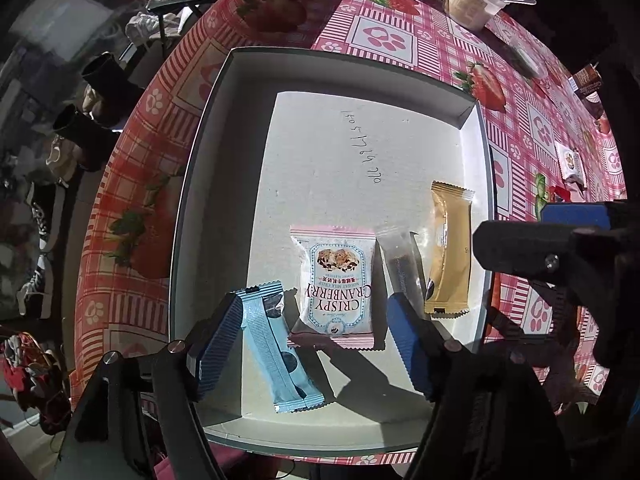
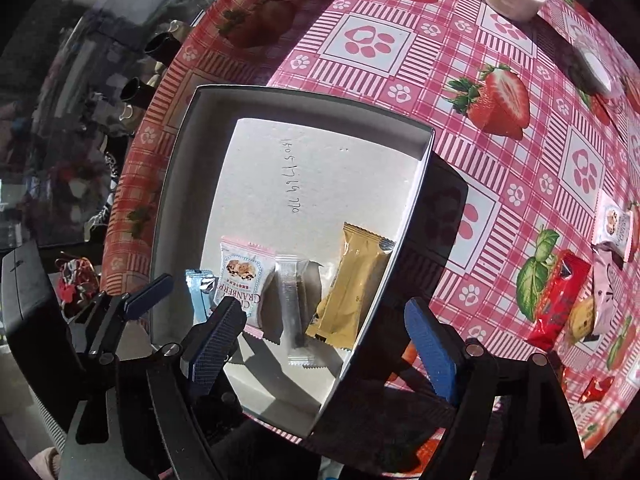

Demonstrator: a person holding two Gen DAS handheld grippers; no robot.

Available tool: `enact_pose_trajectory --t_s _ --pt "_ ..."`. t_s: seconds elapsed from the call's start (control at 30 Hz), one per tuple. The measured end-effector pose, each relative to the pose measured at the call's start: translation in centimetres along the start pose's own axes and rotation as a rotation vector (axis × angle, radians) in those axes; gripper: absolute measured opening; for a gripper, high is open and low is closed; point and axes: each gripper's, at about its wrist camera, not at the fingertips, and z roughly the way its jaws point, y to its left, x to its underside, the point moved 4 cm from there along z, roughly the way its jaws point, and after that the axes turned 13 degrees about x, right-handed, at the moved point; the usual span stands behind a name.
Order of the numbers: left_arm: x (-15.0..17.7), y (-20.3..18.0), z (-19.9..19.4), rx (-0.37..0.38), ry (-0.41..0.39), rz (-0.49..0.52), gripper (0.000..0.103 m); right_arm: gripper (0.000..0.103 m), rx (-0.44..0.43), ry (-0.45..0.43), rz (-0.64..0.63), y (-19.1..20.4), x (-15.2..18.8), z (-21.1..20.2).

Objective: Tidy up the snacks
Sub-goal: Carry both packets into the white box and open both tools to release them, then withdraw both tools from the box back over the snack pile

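Snacks line the near end of a shallow white cardboard box [image 1: 224,168] on a strawberry-print tabletop [image 2: 500,184]: a pale blue wafer bar [image 1: 276,352], a "Crispy Cranberry" packet [image 1: 338,284], a clear-wrapped dark stick [image 1: 400,268] and a tan bar [image 1: 450,248], side by side, their long axes running away from the cameras toward the box's far wall. More snacks wait outside the box to its right in the right wrist view, well apart from it: a red packet [image 2: 560,300], a pinkish packet [image 2: 606,280] just beyond it and a second cranberry packet [image 2: 614,224] farther off. They lie to the right of the right gripper [image 2: 330,354], which is much the nearer of the two; the red packet's long axis runs roughly away from that camera.

The left gripper [image 1: 316,348] points down into the box, its jaws spread and holding nothing; the blue bar lies along the inner side of its left pad and the cranberry packet sits between the pads, neither one pinched. The right gripper's jaws are spread wide and empty, straddling the box's right wall, over the tan bar and the clear stick.

Judging by the layout, the next pick falls to the right hand, swinging rightward to the loose packets.
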Motion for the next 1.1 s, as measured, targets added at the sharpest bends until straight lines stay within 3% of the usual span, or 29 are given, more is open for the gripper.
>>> enact_pose_trajectory --t_s 0.03,0.43,0.83,1.1 --pt "0.1 0.0 0.0 -0.003 0.002 -0.001 0.078 0.103 0.014 0.001 0.005 -0.4 0.2 0.1" --pt "0.4 -3.1 0.2 0.001 0.036 0.068 0.078 0.103 0.007 0.097 0.154 -7.0 4.9 2.6" --pt "0.2 -9.7 1.0 -0.011 0.076 0.226 0.078 0.103 -0.034 0.127 0.369 -15.1 10.2 3.8" --pt "0.6 -14.9 2.5 -0.01 0.135 0.341 0.078 0.103 -0.066 0.152 0.516 -21.0 16.2 5.2"
